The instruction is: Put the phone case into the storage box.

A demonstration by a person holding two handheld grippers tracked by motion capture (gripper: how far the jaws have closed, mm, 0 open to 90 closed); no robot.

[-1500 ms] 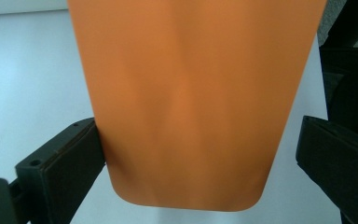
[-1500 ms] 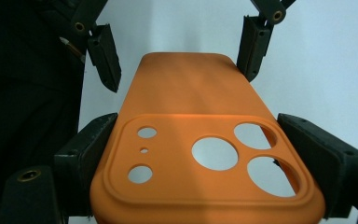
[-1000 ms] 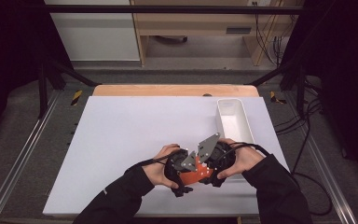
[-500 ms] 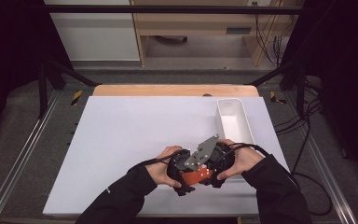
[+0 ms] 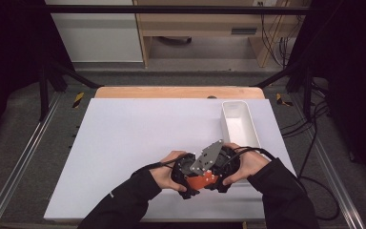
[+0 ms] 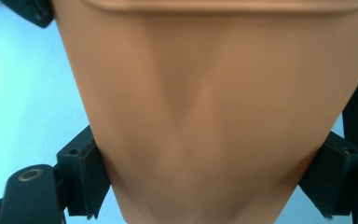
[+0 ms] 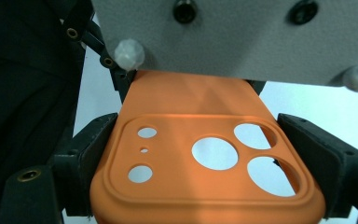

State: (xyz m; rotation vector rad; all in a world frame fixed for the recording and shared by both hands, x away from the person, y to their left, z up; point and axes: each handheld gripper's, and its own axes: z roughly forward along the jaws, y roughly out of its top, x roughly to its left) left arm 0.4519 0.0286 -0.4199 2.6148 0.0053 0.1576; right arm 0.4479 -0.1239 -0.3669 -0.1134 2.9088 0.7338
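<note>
A white table top [image 5: 124, 143] is edged by a wooden strip [image 5: 171, 92] at its far side. Grey floor [image 5: 19, 119] is seen around it. A wooden bench [image 5: 205, 24] and cables [image 5: 276, 28] are set behind.

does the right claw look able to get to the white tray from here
Probably not yet: the right claw is shut on the orange phone case, which the left claw also clamps. The white tray sits just beyond, with bare table between.
</note>
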